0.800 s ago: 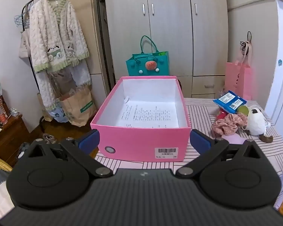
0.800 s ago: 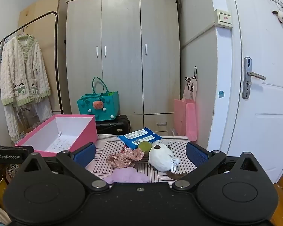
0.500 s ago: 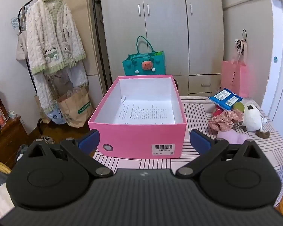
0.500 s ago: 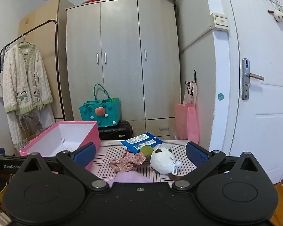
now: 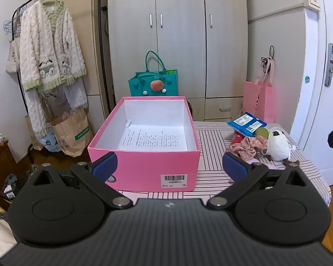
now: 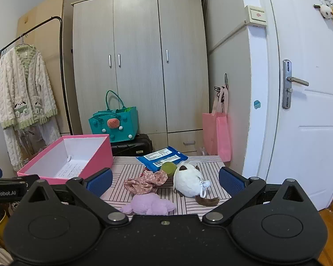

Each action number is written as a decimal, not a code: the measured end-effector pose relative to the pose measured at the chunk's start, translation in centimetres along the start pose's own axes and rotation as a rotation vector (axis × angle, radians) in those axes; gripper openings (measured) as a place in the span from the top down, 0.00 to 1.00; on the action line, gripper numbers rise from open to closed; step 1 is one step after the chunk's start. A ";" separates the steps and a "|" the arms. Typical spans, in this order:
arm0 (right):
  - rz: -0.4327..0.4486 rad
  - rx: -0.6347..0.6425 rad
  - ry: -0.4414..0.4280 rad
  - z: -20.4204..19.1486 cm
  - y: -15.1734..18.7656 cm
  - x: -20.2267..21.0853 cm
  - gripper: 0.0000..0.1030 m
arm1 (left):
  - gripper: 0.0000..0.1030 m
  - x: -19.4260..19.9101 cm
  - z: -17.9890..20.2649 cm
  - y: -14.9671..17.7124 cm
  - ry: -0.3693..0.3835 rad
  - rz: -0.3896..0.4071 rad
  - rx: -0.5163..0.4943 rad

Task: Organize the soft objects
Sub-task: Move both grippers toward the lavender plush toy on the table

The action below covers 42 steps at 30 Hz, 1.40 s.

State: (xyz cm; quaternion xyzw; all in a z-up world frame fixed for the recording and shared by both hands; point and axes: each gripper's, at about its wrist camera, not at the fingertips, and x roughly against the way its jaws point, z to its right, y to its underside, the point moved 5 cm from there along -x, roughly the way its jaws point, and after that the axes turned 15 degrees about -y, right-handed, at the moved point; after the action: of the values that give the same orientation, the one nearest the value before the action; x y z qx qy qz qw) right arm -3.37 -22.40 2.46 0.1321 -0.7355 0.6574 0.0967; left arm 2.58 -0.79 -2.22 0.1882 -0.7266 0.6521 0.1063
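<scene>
An open pink box [image 5: 144,168] with a printed sheet inside stands on the striped table [image 5: 211,137], straight ahead of my left gripper [image 5: 169,166], which is open and holds nothing. Right of the box lie a floral fabric piece [image 5: 246,146], a white plush animal [image 5: 277,145], a green ball [image 5: 262,131] and a blue packet [image 5: 246,124]. My right gripper [image 6: 165,181] is open and hangs short of that pile: floral fabric [image 6: 145,181], white plush [image 6: 188,182], a purple plush [image 6: 147,206], green ball [image 6: 168,169], blue packet [image 6: 162,157]. The pink box [image 6: 66,161] is at its left.
A wardrobe [image 6: 139,66] stands behind the table, with a teal bag [image 6: 114,124] on a black case. A pink bag [image 6: 217,133] hangs by the white door [image 6: 304,110]. A clothes rack with a knit cardigan [image 5: 48,51] and paper bags [image 5: 71,133] fills the left.
Both grippers have drawn back and tilted up a little, so the box and the pile sit lower and smaller in view. Both stay open and empty.
</scene>
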 end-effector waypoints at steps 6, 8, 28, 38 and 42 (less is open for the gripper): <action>-0.012 -0.030 -0.045 0.2 -0.4 0.7 0.00 | 0.00 -0.1 -0.8 0.3 -0.044 -0.012 0.033; -0.010 -0.042 -0.050 0.4 -0.5 0.9 0.00 | 0.00 -0.3 -0.9 0.3 -0.050 -0.023 0.030; -0.066 -0.018 -0.083 0.5 1.0 0.3 0.00 | 0.00 -0.5 -1.4 0.9 -0.056 -0.054 0.045; -0.085 0.015 -0.085 0.2 1.1 0.3 0.00 | 0.00 -0.8 -1.5 0.7 -0.052 -0.071 0.041; -0.087 0.017 -0.089 0.2 1.3 0.2 0.00 | 0.00 -0.9 -1.3 0.9 -0.044 -0.080 0.027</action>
State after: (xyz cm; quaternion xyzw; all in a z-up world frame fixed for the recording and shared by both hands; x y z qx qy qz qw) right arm -4.00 -22.51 1.31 0.1939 -0.7271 0.6523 0.0910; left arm 2.92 0.70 -3.26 0.2326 -0.7117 0.6530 0.1137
